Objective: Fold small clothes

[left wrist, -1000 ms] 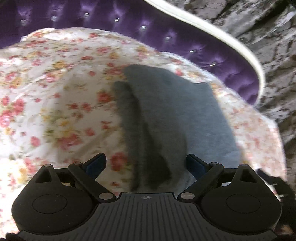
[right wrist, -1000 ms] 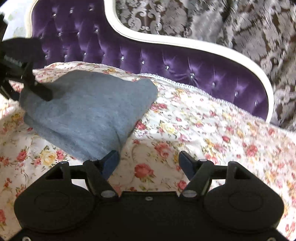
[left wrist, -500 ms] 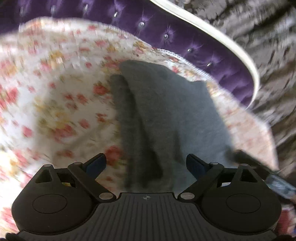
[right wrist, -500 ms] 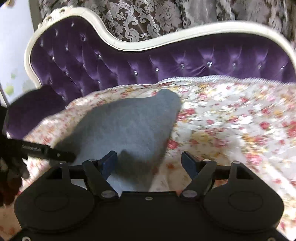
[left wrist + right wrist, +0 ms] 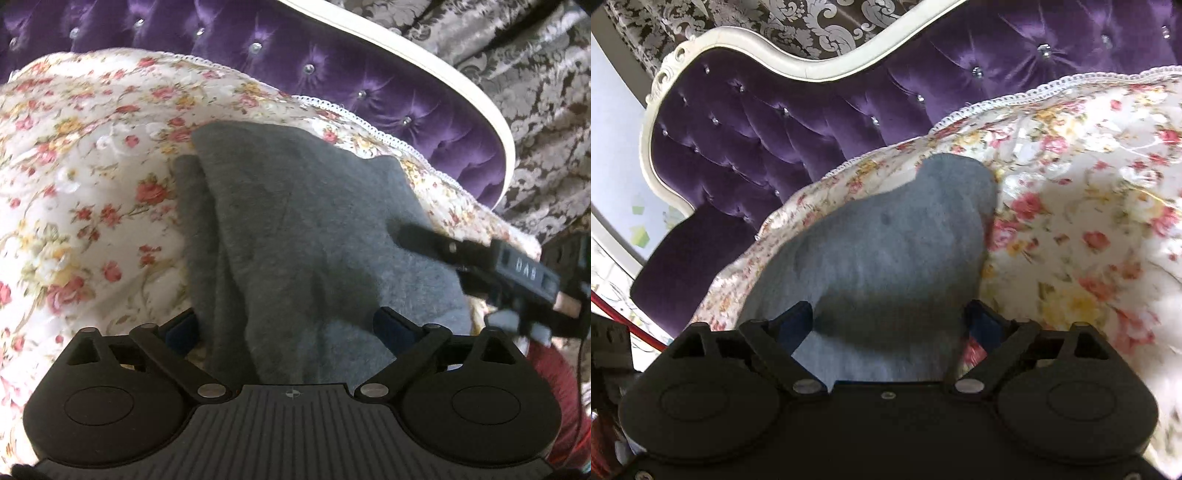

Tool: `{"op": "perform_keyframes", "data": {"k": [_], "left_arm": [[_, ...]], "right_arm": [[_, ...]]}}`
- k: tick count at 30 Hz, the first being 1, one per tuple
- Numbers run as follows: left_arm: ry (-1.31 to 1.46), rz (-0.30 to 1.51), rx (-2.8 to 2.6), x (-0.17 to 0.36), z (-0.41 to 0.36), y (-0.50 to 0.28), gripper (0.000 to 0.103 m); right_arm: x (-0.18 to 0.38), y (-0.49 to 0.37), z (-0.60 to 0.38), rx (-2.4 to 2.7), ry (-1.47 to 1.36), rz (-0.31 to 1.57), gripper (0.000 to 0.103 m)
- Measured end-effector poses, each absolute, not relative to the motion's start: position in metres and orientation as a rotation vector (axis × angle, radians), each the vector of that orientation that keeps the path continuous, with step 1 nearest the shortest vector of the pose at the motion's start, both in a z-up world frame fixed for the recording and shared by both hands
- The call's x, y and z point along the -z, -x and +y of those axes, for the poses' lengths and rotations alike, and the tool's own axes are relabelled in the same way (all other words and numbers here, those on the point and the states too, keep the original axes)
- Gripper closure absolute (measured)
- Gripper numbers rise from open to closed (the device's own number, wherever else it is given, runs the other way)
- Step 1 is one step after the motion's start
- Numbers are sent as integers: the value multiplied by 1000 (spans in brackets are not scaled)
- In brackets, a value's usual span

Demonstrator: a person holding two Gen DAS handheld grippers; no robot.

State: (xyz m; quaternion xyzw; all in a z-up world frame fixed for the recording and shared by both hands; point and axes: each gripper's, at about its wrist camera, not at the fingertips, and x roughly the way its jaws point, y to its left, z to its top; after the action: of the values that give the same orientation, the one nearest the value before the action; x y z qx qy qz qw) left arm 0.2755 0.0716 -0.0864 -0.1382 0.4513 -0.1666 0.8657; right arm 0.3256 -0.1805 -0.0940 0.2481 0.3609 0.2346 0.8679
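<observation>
A folded grey garment (image 5: 306,236) lies on a flowered bedspread (image 5: 92,177); it also shows in the right wrist view (image 5: 886,251). My left gripper (image 5: 291,328) is open, its jaws wide apart on either side of the garment's near end. My right gripper (image 5: 890,321) is open too, jaws astride the garment's other end. The right gripper's finger (image 5: 424,238) reaches over the garment's right edge in the left wrist view. Whether either touches the cloth I cannot tell.
A purple tufted headboard (image 5: 332,62) with a white frame (image 5: 768,62) curves behind the bedspread (image 5: 1089,206). Patterned grey curtains (image 5: 535,92) hang beyond it. A white lace edge (image 5: 1015,96) borders the bedspread.
My right gripper has swung left and moved over the garment, now straddling its end. The left gripper has stayed astride the garment, both still open.
</observation>
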Motion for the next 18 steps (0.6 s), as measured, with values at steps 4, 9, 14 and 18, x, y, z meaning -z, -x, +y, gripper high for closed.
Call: {"op": "perform_keyframes", "data": {"k": [4,9,14,18], "left_arm": [[228,936,339,87,62,-275,1],[204,927,337,88,58,-276,1],[222,920,342,89,59,-276,1],[245,901,355,87,60,-275,21]], "right_arm": [[96,-334,-177,-516,-538,750,3],[97,-343,-174,-536,-536,744,0],[98,-344,-173,-543,-539,740,0],[99,-344,-172,-545,-539,736,0]]}}
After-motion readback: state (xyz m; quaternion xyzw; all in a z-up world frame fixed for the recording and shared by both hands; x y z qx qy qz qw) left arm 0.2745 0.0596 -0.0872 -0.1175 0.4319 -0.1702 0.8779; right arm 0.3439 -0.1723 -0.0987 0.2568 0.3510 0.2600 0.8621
